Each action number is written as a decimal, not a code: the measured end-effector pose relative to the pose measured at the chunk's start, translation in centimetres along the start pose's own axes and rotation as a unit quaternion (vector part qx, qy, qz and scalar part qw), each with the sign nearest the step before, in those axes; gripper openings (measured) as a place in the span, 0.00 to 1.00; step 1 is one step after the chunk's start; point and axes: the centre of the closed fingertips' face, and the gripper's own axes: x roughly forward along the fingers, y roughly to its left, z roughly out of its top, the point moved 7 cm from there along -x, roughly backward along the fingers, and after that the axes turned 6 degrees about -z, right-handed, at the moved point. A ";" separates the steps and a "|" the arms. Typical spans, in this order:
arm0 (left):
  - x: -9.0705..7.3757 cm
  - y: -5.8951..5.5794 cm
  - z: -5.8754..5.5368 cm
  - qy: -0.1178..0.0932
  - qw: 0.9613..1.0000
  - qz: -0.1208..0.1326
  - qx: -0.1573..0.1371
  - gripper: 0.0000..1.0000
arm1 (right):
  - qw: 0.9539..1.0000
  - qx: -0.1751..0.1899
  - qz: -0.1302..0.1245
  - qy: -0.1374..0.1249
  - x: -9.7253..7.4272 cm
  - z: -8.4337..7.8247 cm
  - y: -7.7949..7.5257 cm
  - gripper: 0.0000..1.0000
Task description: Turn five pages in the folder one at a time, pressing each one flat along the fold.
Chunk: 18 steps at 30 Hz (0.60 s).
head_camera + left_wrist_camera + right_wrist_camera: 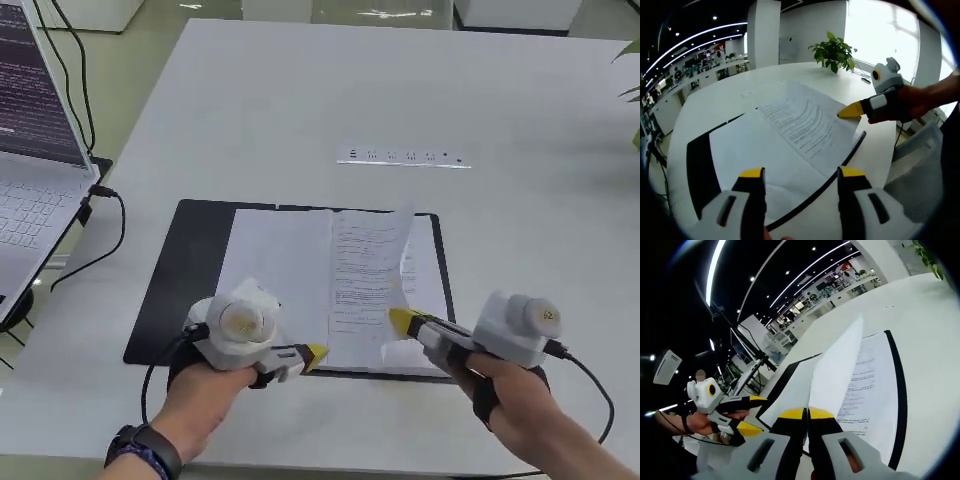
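I get a bright, evenly lit surface (300,90), blown-out window (880,30) glare in the left gripper view, and fisheye-bent edges.

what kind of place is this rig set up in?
Most likely an open-plan office: a laptop on a big white table with built-in power sockets, a potted plant, and rows of desks under ceiling strip lights.

White table (300,90), laptop (30,150) at left, potted plant (833,50), bright window (880,30), ceiling light strips (716,270)
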 end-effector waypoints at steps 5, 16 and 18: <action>-1.4 1.0 -0.5 -0.002 1.000 0.010 -0.003 0.57 | 1.000 -0.006 0.006 0.000 0.5 0.1 1.1 0.00; -4.2 2.3 -1.9 -0.003 1.000 0.026 -0.006 0.58 | 0.999 -0.003 0.031 -0.021 3.1 1.0 4.1 0.00; -4.6 2.7 -2.1 -0.005 1.000 0.028 -0.008 0.58 | 0.999 -0.005 0.035 -0.022 3.5 1.2 4.7 0.00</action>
